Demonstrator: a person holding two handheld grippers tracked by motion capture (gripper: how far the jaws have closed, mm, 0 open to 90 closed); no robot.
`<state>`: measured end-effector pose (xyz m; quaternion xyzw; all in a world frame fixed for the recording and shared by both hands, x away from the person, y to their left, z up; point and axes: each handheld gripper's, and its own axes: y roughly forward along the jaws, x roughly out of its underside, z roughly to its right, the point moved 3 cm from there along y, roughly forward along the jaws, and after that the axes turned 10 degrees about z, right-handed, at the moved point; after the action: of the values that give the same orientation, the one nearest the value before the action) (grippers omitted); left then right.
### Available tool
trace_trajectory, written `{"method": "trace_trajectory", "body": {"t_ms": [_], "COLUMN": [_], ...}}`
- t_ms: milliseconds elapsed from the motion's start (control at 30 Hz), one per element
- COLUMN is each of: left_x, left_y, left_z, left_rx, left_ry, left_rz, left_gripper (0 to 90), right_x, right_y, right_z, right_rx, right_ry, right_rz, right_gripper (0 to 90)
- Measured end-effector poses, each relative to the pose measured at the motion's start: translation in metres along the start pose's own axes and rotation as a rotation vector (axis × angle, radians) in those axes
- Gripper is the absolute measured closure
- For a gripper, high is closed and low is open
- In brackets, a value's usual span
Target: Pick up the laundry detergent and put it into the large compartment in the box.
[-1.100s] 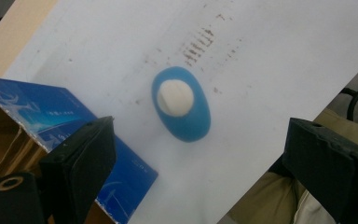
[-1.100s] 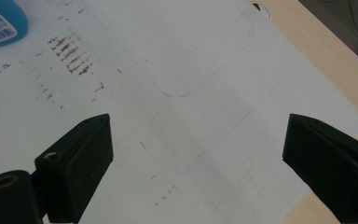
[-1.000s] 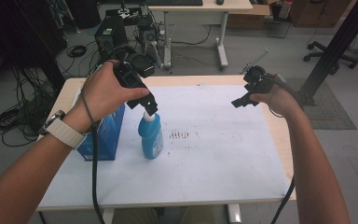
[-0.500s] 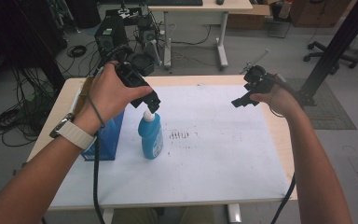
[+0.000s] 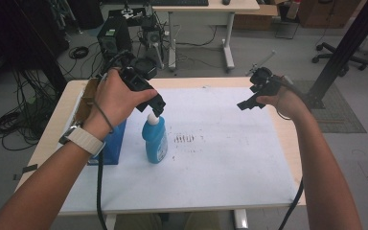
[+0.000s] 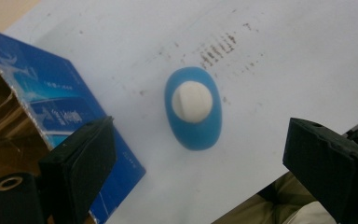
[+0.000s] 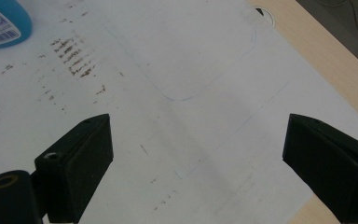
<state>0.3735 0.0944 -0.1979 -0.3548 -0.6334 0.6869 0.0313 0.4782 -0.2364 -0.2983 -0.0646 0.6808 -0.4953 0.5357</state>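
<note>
A blue bottle (image 5: pixel 154 140) with a white cap (image 5: pixel 152 119) stands upright on the white sheet (image 5: pixel 220 158), left of the middle. My left gripper (image 5: pixel 157 108) hovers just over the cap and points down at it. In the left gripper view the bottle (image 6: pixel 193 133) and its cap (image 6: pixel 192 101) lie below, between wide-apart jaws, with the left gripper (image 6: pixel 200 135) open and touching nothing. My right gripper (image 5: pixel 247 102) hangs above the sheet's far right part. In its own view the right gripper (image 7: pixel 198 135) is open over bare sheet, with the bottle (image 7: pixel 0 18) at the top left corner.
A blue carton (image 5: pixel 108 143) with open brown flaps stands close to the bottle's left side. Dark smudges (image 5: pixel 184 139) mark the sheet right of the bottle. The wooden table edge (image 5: pixel 287 139) runs along the right. Desks, cables and a chair stand beyond the table.
The left hand has shifted a little to the right and turned above the bottle's cap. The bottle and the right gripper have stayed put.
</note>
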Motion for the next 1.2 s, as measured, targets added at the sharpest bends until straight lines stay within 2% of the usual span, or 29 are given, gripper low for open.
{"method": "trace_trajectory", "body": {"t_ms": [233, 400, 833, 1200], "left_x": [0.002, 0.002, 0.005, 0.005], "left_y": [0.007, 0.011, 0.022, 0.031], "left_z": [-0.003, -0.003, -0.001, 0.003], "left_rx": [-0.005, -0.011, -0.009, -0.019], "left_ry": [-0.061, -0.089, -0.134, -0.151], "left_rz": [-0.019, -0.030, -0.040, -0.042], "left_gripper": [9.8, 9.7, 9.2, 9.3], "right_x": [-0.001, -0.001, -0.002, -0.002], "right_y": [0.002, 0.002, 0.003, 0.002], "right_z": [0.000, 0.000, 0.000, -0.002], "right_rx": [-0.005, -0.010, -0.023, -0.027], "right_ry": [-0.007, -0.009, -0.021, -0.024], "right_rz": [0.000, 0.006, 0.011, 0.014], "right_gripper": [8.6, 8.6, 8.6, 8.6]}}
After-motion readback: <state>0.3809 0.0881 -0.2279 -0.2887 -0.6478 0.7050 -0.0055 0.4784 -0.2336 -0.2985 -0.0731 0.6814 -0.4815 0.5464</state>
